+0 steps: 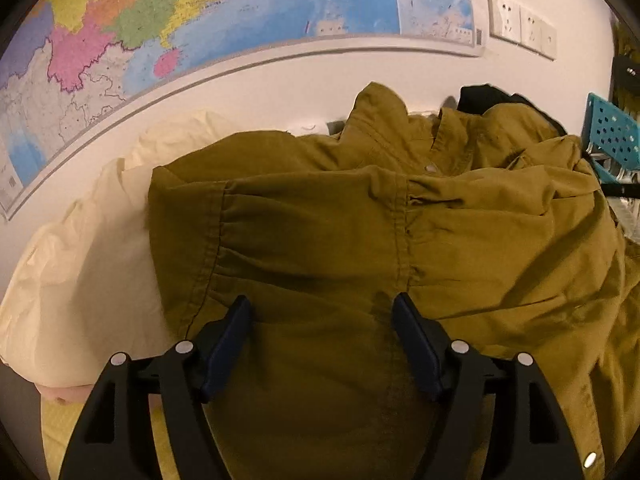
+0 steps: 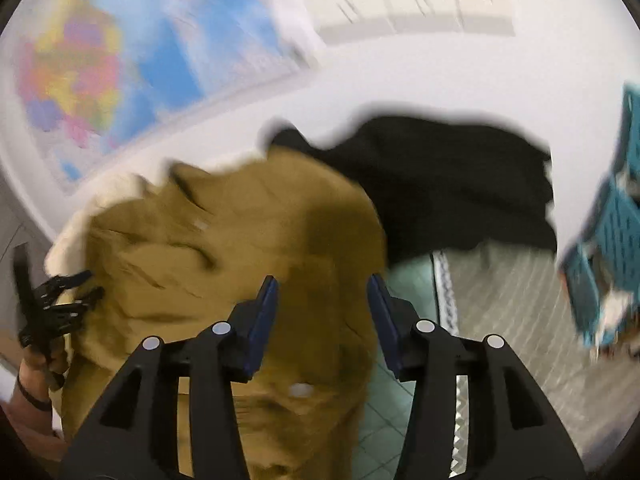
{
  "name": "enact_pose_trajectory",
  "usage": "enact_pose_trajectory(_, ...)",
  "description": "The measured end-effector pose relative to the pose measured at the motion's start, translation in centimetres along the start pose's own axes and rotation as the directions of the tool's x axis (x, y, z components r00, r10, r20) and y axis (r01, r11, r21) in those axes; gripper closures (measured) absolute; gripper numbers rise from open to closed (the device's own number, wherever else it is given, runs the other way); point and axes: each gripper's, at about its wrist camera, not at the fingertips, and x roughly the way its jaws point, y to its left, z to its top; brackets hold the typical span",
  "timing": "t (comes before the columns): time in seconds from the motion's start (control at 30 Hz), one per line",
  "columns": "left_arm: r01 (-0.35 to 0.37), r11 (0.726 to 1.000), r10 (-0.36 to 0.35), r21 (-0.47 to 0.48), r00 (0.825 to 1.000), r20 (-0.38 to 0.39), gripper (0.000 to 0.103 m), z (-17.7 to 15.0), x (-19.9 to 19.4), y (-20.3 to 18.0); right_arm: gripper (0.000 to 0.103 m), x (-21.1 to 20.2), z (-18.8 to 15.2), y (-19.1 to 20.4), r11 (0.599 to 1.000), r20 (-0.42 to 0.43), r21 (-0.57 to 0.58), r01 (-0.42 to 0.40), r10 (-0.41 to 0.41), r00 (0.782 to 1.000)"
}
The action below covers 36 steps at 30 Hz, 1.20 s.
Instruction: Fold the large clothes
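An olive-brown jacket (image 1: 360,220) lies bunched on the bed, with its cuffed sleeve folded across the body and snap buttons showing. My left gripper (image 1: 322,308) is open and hovers just above the sleeve, holding nothing. In the blurred right wrist view the same jacket (image 2: 240,248) fills the lower left. My right gripper (image 2: 322,286) is open over the jacket's right edge and holds nothing. The left gripper (image 2: 60,300) shows there at the far left, beside the jacket.
A cream pillow (image 1: 80,272) lies left of the jacket. A black garment (image 2: 440,184) lies behind it. A teal perforated basket (image 2: 608,264) stands at the right. A wall map (image 1: 200,20) and sockets (image 1: 520,26) hang on the wall. A pale green bedsheet (image 2: 400,360) shows at the right.
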Motion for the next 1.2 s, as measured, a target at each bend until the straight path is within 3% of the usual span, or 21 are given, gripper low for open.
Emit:
enact_pose_trajectory(0.03,0.008,1.000,-0.008,-0.001,1.000,0.008,0.032,-0.1,-0.5,0.1,0.041,-0.6,0.1,0.9,0.999,0.009,-0.023,-0.039,0.040,0.999)
enact_pose_trajectory(0.13,0.022,1.000,-0.023,0.012,0.997,0.071,0.032,-0.4,-2.7,0.2,0.042,-0.2,-0.1,3.6,0.988,-0.021,-0.101,-0.117,0.115,0.993)
enact_pose_trajectory(0.2,0.072,0.997,-0.073,0.016,0.994,0.081,0.032,-0.7,-3.7,0.2,0.044,1.9,-0.5,5.1,0.978,-0.082,-0.147,-0.150,0.139,0.987)
enact_pose_trajectory(0.27,0.093,0.995,-0.094,0.023,0.992,0.082,0.032,-1.0,-3.9,0.1,0.046,4.3,-0.9,5.7,0.976,-0.138,-0.165,-0.142,0.119,0.983)
enact_pose_trajectory(0.33,0.092,0.995,-0.093,0.023,0.995,0.046,0.032,-1.4,-3.0,-0.1,0.056,7.5,-1.4,4.9,0.983,-0.179,-0.180,-0.046,0.013,0.984)
enact_pose_trajectory(0.47,0.056,0.998,-0.057,-0.038,0.998,-0.038,0.032,-2.1,-0.1,0.7,0.057,10.4,-1.6,3.2,0.995,-0.237,-0.088,-0.044,0.022,0.971)
enact_pose_trajectory(0.53,0.057,0.995,-0.062,-0.083,0.996,-0.063,0.032,-1.9,0.5,1.2,0.049,9.5,-1.3,3.4,0.995,-0.228,-0.095,-0.040,0.017,0.974)
enact_pose_trajectory(0.57,0.043,0.996,-0.048,-0.077,0.997,-0.056,0.032,-1.7,0.2,1.0,0.046,8.3,-1.1,3.3,0.995,-0.213,-0.079,-0.058,0.040,0.976)
enact_pose_trajectory(0.63,0.023,0.998,-0.024,-0.054,0.999,-0.034,0.032,-1.8,-0.8,0.7,0.029,6.1,-1.0,3.2,0.994,-0.179,-0.074,-0.079,0.065,0.982)
enact_pose_trajectory(0.67,0.028,0.998,-0.029,-0.052,0.999,-0.022,0.032,-1.9,-1.3,0.7,0.027,4.5,-1.0,3.0,0.994,-0.154,-0.079,-0.081,0.068,0.986)
enact_pose_trajectory(0.77,0.059,0.996,-0.057,-0.074,0.998,0.022,0.032,-2.9,-3.9,1.7,0.025,0.9,-1.9,2.4,0.991,-0.121,-0.064,-0.121,0.113,0.986)
enact_pose_trajectory(0.9,0.128,0.981,-0.122,-0.147,0.991,0.052,0.029,-5.2,-7.1,4.2,0.024,-1.9,-5.0,0.9,0.991,-0.145,0.020,-0.131,0.132,0.981)
enact_pose_trajectory(1.07,0.161,0.969,-0.163,-0.188,0.987,0.006,0.029,-9.2,-9.1,5.6,0.018,-4.7,-9.3,-1.8,0.980,-0.164,0.138,-0.141,0.163,0.973)
enact_pose_trajectory(1.2,0.212,0.950,-0.228,-0.229,0.973,-0.046,0.029,-12.3,-9.9,5.9,0.014,-7.8,-13.0,-3.4,0.955,-0.159,0.219,-0.202,0.239,0.958)
